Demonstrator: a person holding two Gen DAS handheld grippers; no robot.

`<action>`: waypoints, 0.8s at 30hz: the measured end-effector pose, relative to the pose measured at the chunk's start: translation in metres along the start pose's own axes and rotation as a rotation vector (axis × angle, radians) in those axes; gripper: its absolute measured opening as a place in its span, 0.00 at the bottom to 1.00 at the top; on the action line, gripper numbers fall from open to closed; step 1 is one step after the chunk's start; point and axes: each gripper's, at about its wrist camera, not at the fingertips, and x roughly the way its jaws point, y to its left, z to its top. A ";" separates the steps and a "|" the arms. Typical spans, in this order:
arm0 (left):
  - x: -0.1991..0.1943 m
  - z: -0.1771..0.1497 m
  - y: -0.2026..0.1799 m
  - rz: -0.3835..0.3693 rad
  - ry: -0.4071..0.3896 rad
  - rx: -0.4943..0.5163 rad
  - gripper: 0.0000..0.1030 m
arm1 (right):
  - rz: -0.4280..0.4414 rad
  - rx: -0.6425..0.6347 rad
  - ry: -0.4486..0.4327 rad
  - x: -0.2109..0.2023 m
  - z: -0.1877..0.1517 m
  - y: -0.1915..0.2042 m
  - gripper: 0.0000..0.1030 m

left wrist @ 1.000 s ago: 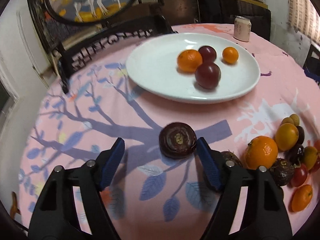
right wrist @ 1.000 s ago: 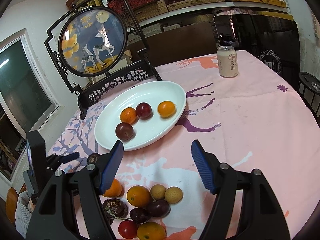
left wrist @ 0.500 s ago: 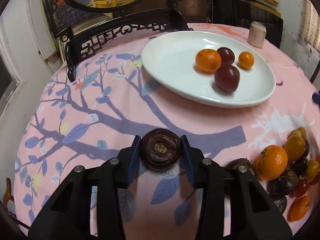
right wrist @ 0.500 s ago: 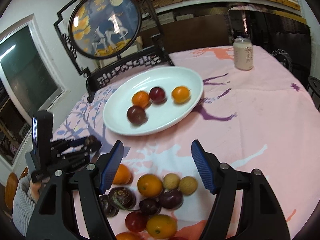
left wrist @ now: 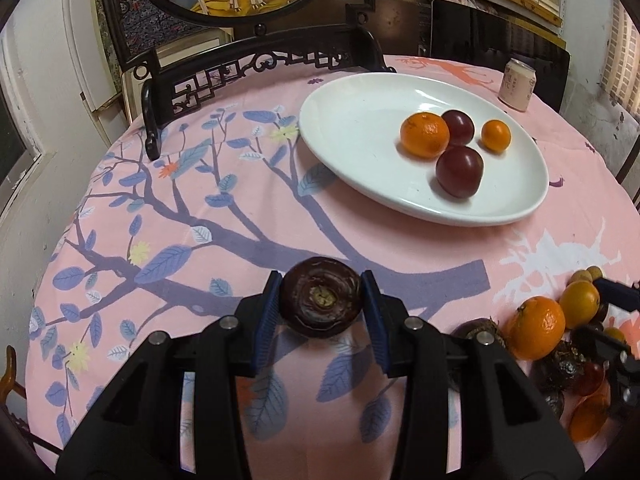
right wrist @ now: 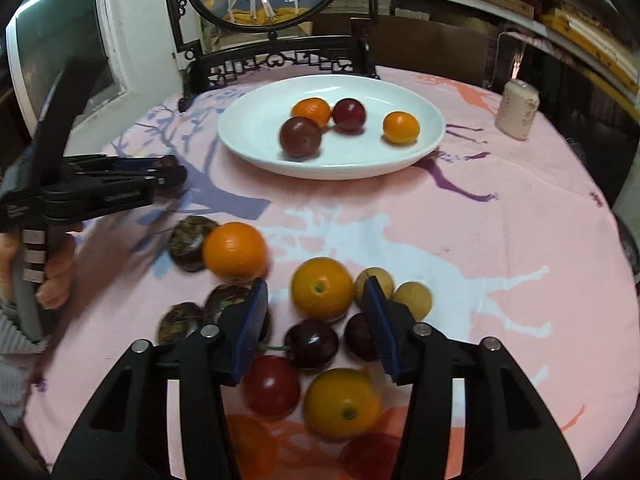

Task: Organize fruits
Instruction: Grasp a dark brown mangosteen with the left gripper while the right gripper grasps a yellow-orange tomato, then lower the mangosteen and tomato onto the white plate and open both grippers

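Left tongs (left wrist: 322, 309): clamped on a dark round fruit (left wrist: 321, 303).
Right tongs (right wrist: 318, 316): closing around an orange (right wrist: 321, 289), pads not touching it.

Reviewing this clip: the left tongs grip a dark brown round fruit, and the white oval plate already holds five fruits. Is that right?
Not quite. The white oval plate holds four fruits, not five: two orange and two dark red, as the left wrist view shows. The left tongs do grip the dark brown round fruit.
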 end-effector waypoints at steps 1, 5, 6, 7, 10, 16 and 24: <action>0.001 -0.001 -0.001 0.002 0.003 0.005 0.39 | -0.004 -0.003 -0.004 0.001 0.000 -0.001 0.47; 0.007 -0.004 -0.007 0.018 0.023 0.031 0.39 | -0.007 -0.015 -0.015 0.002 -0.001 0.001 0.31; 0.008 -0.004 -0.008 0.022 0.026 0.036 0.39 | 0.002 -0.017 -0.017 0.001 -0.001 0.001 0.31; 0.008 -0.005 -0.009 0.026 0.027 0.041 0.39 | 0.009 -0.018 -0.018 0.000 -0.001 0.003 0.31; 0.003 -0.005 -0.011 0.019 0.011 0.045 0.39 | 0.021 -0.014 -0.051 -0.007 0.002 0.002 0.31; -0.016 0.021 -0.017 -0.063 -0.041 0.017 0.39 | 0.049 0.051 -0.153 -0.031 0.027 -0.010 0.31; 0.015 0.081 -0.034 -0.063 -0.052 -0.028 0.40 | 0.037 0.099 -0.162 0.006 0.105 -0.029 0.31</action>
